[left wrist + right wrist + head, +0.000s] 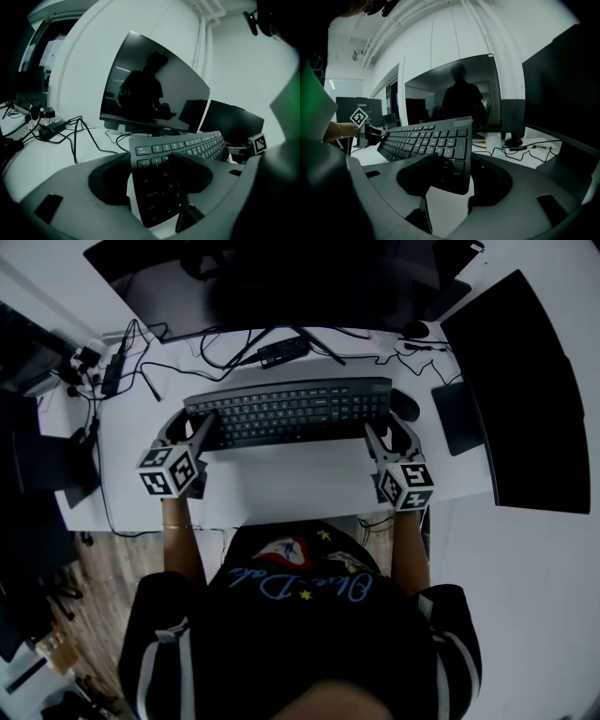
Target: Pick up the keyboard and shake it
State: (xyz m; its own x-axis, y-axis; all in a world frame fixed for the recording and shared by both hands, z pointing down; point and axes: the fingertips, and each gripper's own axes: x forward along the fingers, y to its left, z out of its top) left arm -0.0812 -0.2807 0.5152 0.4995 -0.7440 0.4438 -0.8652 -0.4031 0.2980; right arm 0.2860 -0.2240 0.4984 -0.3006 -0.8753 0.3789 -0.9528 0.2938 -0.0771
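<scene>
Black plastic fills both my grips: the keyboard (291,412) stretches between my left gripper (195,430) and my right gripper (389,434), each clamped on one short end. In the left gripper view the escape-key corner sits between the jaws, one pad lying over the key rows and the other against the underside. In the right gripper view the number-pad corner is pinched the same way, the enter key just beside the pad. Neither pair of jaws is slack or empty. Below the right jaws the white desk (281,482) shows under the keyboard's corner, and the board runs tilted away from the jaws toward the opposite gripper, so I judge it to be clear of the surface, or very nearly, rather than resting flat. Beyond the jaws stands a dark monitor (281,277), with loose cables (141,367) trailing off past the left jaws and a mouse (405,405) lying just beyond the right ones, apart from the board. As I read it, the pick-up is done or in its last stretch. The shaking is what remains, and it calls for both grips to hold firm so neither end slips out.
</scene>
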